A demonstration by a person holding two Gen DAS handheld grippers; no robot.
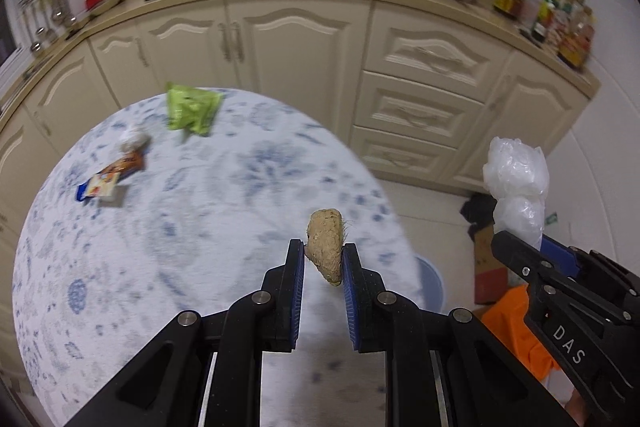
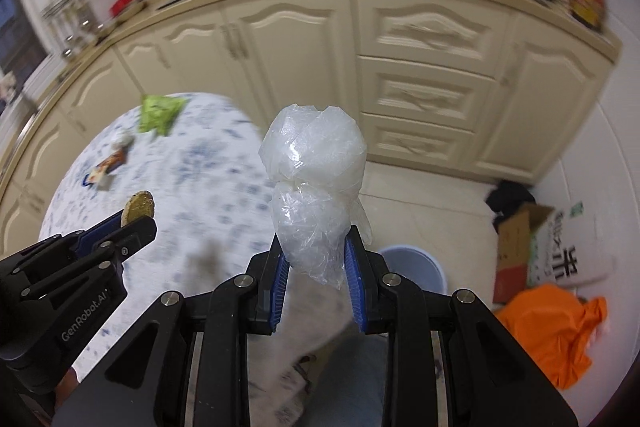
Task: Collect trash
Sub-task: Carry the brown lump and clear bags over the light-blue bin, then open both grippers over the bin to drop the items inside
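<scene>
both tongs are loaded, so the step in hand looks like the carry to the bin. the left tongs point(image 1: 323, 261) are closed to a narrow gap on a tan, rough lump point(image 1: 325, 247), perhaps a bit of root or dry food scrap; i cannot name it more closely. it is pinched at its middle between the blue pads and stands above the near right part of the round desk point(image 1: 224, 211) with its blue floral cloth. the right tongs point(image 2: 316, 259) are clamped on the lower end of a crumpled clear plastic bag point(image 2: 314, 183), whose bulging top rises above the fingers.

a pale blue bin point(image 2: 416, 265) sits on the floor just beyond the desk's right edge, below and a little right of the right tongs; in the left wrist view only its rim point(image 1: 430, 279) peeks out beside the desk.

on the far left of the desk more trash is not yet gathered: a green wrapper point(image 1: 192, 109), a small white crumpled piece point(image 1: 134, 139), and an orange and blue snack packet point(image 1: 110, 179). a cardboard box point(image 2: 520, 243) and an orange bag point(image 2: 556, 331) lie on the floor at right, well apart from the bin.

the next move calls for bringing each load over the bin's mouth and opening the tongs. the plastic is light and may cling to the pads or drift, so a low release seems wise. the lump should drop cleanly.
</scene>
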